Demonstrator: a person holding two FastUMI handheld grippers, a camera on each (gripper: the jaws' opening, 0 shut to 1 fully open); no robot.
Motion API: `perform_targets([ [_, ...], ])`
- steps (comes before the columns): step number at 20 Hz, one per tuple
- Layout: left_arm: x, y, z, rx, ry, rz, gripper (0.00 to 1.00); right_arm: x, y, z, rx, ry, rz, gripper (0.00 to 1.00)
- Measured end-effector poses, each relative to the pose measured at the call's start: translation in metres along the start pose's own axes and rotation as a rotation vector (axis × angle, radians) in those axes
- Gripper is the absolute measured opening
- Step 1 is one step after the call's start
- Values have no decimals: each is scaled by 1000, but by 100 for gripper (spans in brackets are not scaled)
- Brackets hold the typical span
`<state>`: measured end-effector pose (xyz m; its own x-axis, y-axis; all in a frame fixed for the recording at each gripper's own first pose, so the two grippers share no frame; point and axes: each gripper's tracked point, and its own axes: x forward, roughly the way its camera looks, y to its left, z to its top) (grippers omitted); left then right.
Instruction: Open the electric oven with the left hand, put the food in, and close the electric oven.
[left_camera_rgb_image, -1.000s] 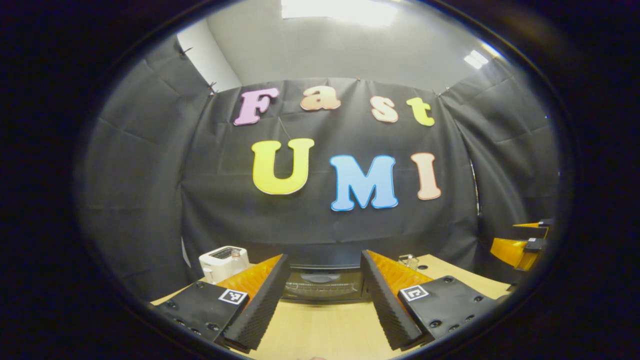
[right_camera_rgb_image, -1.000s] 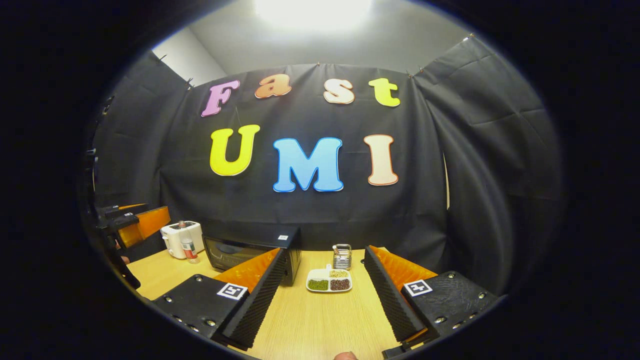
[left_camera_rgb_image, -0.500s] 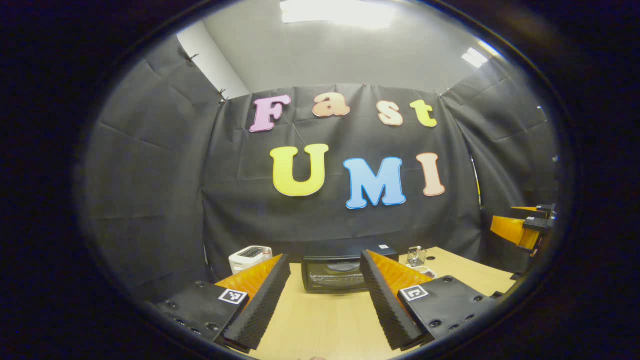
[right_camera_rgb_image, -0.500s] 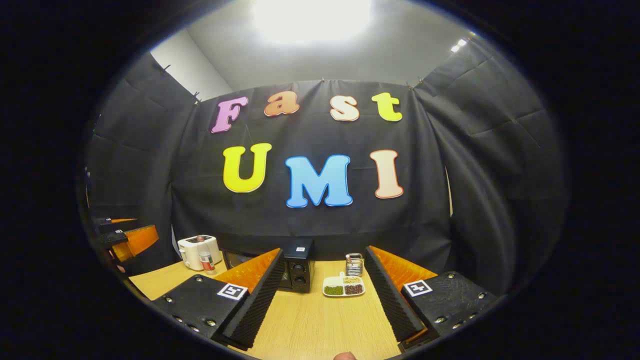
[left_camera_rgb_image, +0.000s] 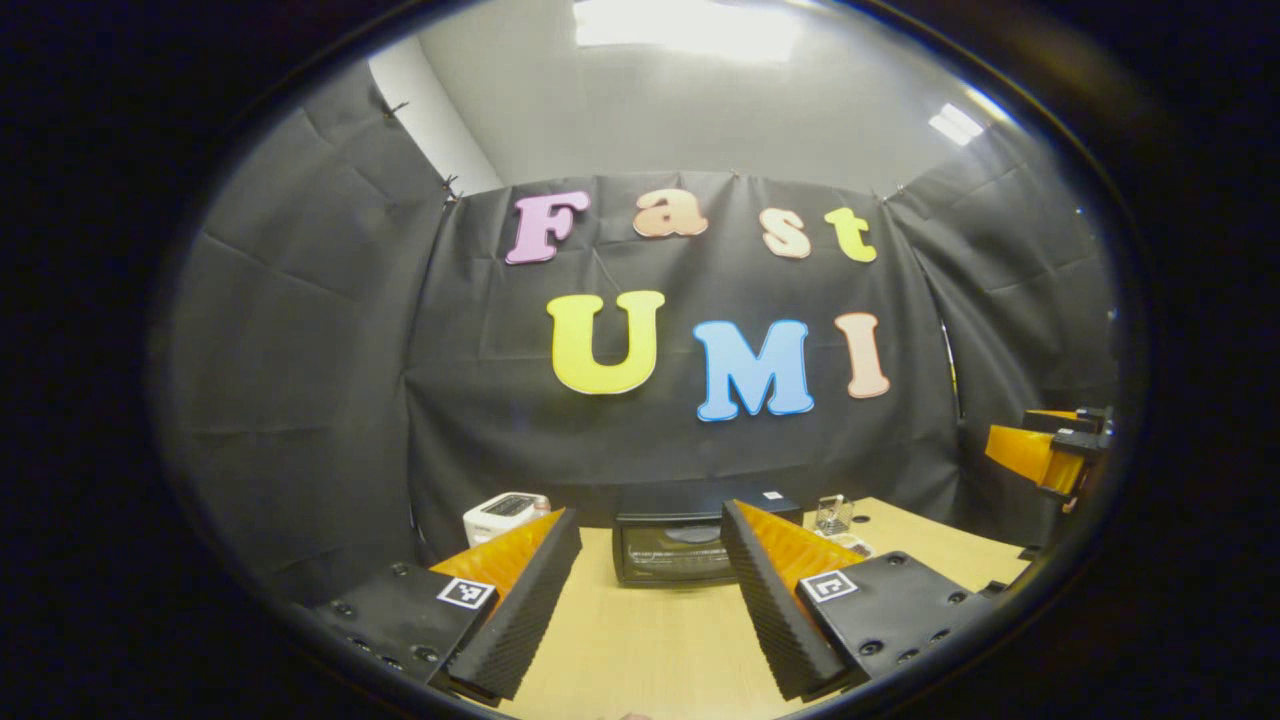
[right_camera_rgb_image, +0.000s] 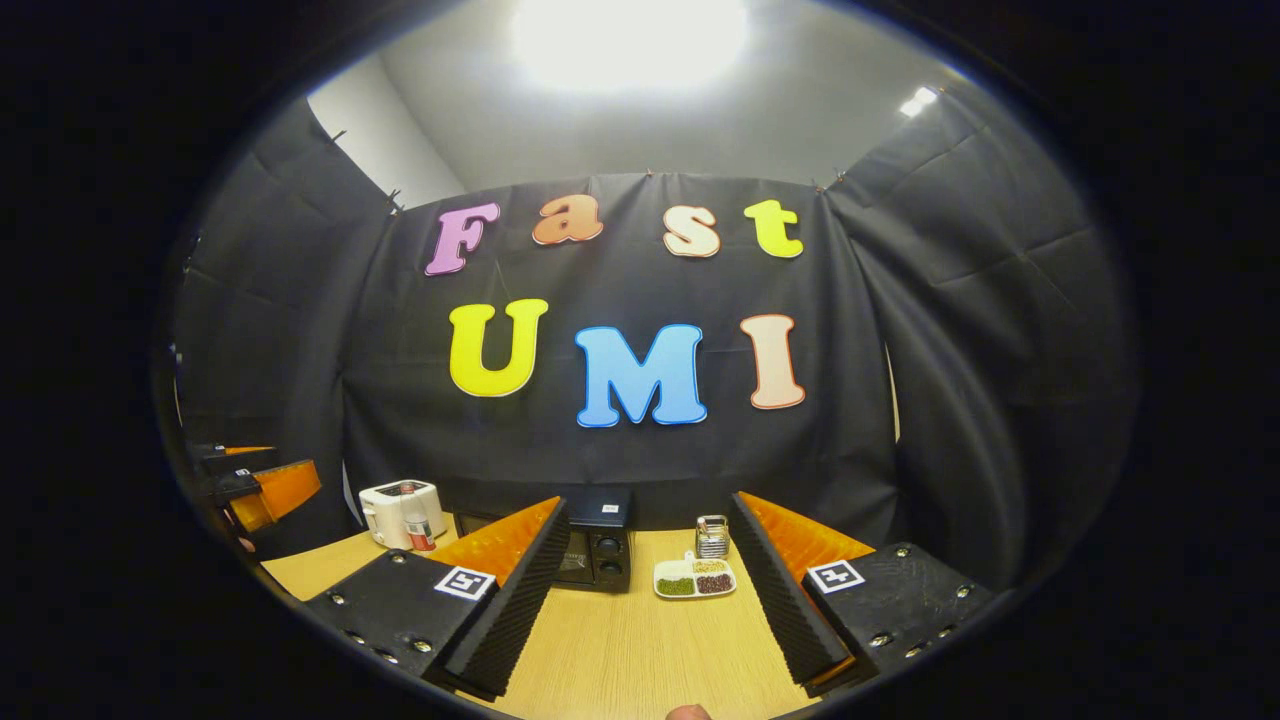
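Observation:
A black electric oven (left_camera_rgb_image: 672, 548) stands at the back of the wooden table with its glass door closed; in the right gripper view the oven (right_camera_rgb_image: 593, 555) shows its knobs. A white divided dish of food (right_camera_rgb_image: 695, 578) lies on the table just right of the oven. My left gripper (left_camera_rgb_image: 650, 600) is open, well in front of the oven door, holding nothing. My right gripper (right_camera_rgb_image: 650, 595) is open too, back from the dish, with nothing between its fingers. The left gripper (right_camera_rgb_image: 262, 488) appears at the left edge of the right gripper view, and the right gripper (left_camera_rgb_image: 1045, 452) at the right edge of the left gripper view.
A white toaster (right_camera_rgb_image: 400, 513) with a small bottle (right_camera_rgb_image: 418, 528) before it stands left of the oven. A wire holder (right_camera_rgb_image: 711, 536) sits behind the dish. The wooden table (right_camera_rgb_image: 640, 650) stretches bare between my fingers and the oven.
Both grippers have drawn back and away from the oven and dish, which look smaller and farther off. Both stayed open.

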<state>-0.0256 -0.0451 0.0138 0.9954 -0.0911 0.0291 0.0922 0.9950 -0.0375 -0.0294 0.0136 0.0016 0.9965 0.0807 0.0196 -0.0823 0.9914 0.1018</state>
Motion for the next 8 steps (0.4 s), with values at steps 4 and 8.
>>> perform_targets([
  [4,3,2,-2,-8,1,-6,100,0,2,3,4,-4,-8,98],
  [8,3,4,-1,-14,-6,-12,100,0,4,7,-9,-14,-11,98],
])
